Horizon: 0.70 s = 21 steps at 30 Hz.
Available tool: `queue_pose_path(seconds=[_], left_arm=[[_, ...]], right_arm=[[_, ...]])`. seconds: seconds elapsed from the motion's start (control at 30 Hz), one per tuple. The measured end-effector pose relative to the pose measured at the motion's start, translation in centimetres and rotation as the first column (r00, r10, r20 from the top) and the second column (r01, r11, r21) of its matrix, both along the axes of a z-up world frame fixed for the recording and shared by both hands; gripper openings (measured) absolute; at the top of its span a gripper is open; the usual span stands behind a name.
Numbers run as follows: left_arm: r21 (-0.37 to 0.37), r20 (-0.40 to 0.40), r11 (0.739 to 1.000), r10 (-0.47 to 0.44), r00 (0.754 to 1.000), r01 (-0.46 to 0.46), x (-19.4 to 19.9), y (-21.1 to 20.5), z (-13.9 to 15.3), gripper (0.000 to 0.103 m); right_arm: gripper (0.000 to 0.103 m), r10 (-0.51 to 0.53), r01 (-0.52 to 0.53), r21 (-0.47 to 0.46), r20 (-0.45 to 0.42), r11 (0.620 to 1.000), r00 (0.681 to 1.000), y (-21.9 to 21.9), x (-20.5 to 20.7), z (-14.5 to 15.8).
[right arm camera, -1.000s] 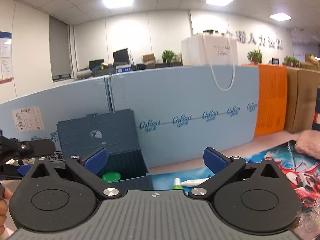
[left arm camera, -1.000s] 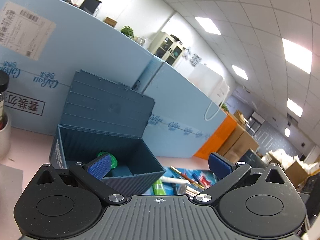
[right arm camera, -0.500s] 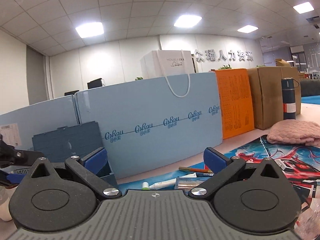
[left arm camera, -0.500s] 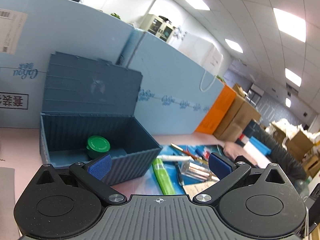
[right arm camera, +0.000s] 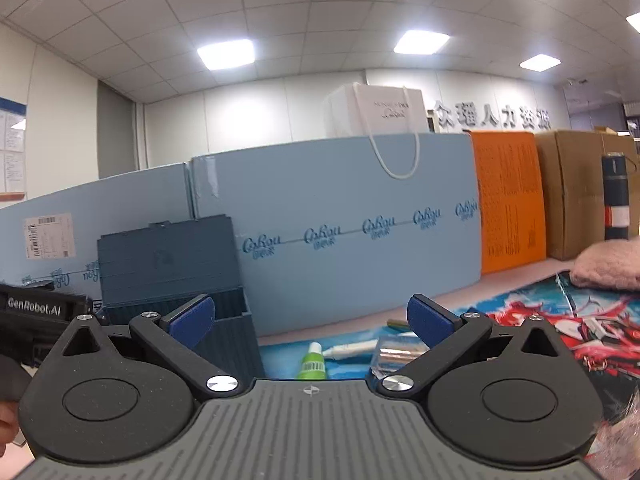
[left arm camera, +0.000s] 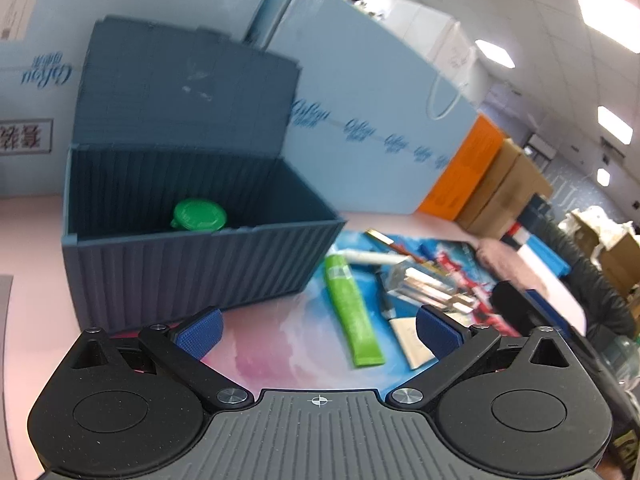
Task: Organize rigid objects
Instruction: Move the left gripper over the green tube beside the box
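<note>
Both hand-held grippers, left point(left arm camera: 318, 330) and right point(right arm camera: 310, 318), gape wide and empty; the storage box point(left arm camera: 192, 268) wall half hides a green-lidded jar point(left arm camera: 200, 215).

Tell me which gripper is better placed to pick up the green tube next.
Probably the left gripper. It is open, angled down at the green tube lying beside the blue box. The right gripper, also open, faces level, catching only the tube's cap.

Green tube point(left arm camera: 352, 312) beside open box point(left arm camera: 192, 272)
</note>
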<state>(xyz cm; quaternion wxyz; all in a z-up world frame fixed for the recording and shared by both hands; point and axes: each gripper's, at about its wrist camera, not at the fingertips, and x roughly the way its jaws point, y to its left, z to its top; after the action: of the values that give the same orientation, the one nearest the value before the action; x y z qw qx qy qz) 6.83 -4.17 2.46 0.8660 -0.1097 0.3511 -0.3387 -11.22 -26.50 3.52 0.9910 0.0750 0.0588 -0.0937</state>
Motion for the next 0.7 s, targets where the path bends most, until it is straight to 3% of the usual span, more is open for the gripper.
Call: queue_pose_path(seconds=[0.3,0.53,0.7], left_arm=[[0.070,-0.032,0.996,0.051,0.998,-0.049,1.1,-1.8,-1.9,0.102],[0.083,-0.057,0.994,0.081,0.995,-0.076,2.4,-3.2,-2.4,0.101],[0.098,-0.089,0.993,0.068,0.994,-0.059,3.3,-5.3,-3.2,0.099]], right_arm=[[0.103,0.034,-0.035,0.011,0.035,0.999,0.999,-2.0,1.7,0.3],[0.103,0.027,-0.042,0.239,0.068,0.970,0.997,-4.3,3.0,-2.7],[0.103,-0.046,0.038,0.305,0.020,0.952,0.999,-5.9,3.0,-3.7]])
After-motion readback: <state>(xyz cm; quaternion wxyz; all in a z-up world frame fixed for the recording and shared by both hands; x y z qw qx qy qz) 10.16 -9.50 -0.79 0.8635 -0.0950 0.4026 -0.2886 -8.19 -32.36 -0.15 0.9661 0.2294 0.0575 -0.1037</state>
